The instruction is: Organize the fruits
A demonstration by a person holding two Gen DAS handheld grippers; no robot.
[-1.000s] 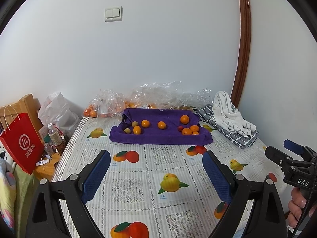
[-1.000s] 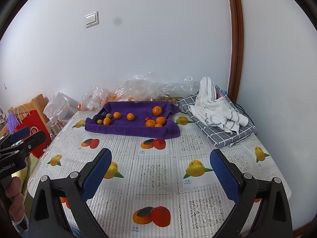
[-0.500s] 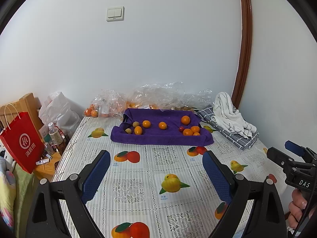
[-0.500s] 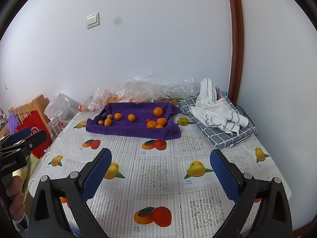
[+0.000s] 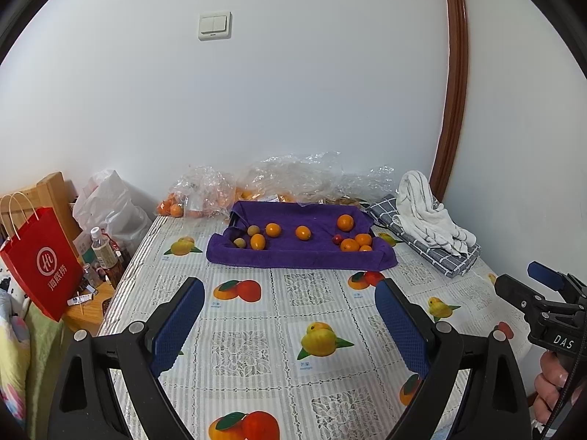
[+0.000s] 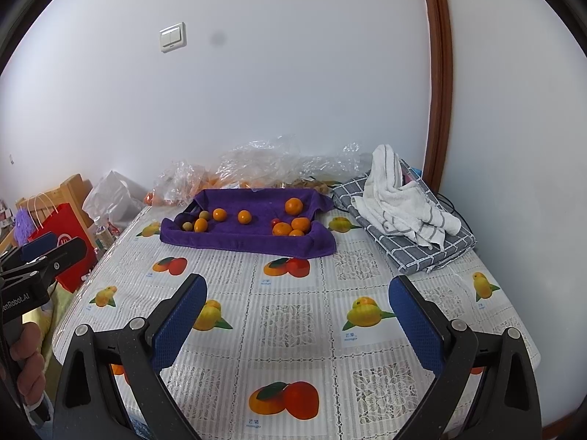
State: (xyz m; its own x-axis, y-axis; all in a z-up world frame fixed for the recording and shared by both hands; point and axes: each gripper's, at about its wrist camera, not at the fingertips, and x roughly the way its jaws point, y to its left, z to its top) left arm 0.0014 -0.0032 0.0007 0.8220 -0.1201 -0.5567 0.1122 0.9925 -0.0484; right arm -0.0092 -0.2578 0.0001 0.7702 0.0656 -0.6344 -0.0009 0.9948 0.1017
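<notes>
Left gripper: nearest the lens at 6 o'clock, blue pads spread wide with nothing between them, hovering over the tablecloth.
Right gripper: also at 6 o'clock in its own view, released, pads wide apart over bare cloth; it also shows at 3 o'clock in the left view, held by a hand.
Left hand: at 8 o'clock in the right view, wrapped round the handle of its gripper.
Tablecloth: white lace pattern with printed fruit pictures, covering the whole table.
Purple towel: toward 12 o'clock on the far half of the table, edges turned up like a shallow tray.
Fruits: on the purple towel; oranges and pale small fruits clustered at its 9 o'clock end, one orange mid-towel, more oranges and a small red fruit at its 3 o'clock end.
Grey checked cloth: at 2 o'clock, just right of the towel, with a white striped towel heaped on it.
Plastic bags: crumpled clear film behind the purple towel against the wall, some oranges inside.
Red paper bag: at 9 o'clock, beside the table's left edge.
Light switch: on the white wall, 12 o'clock.
</notes>
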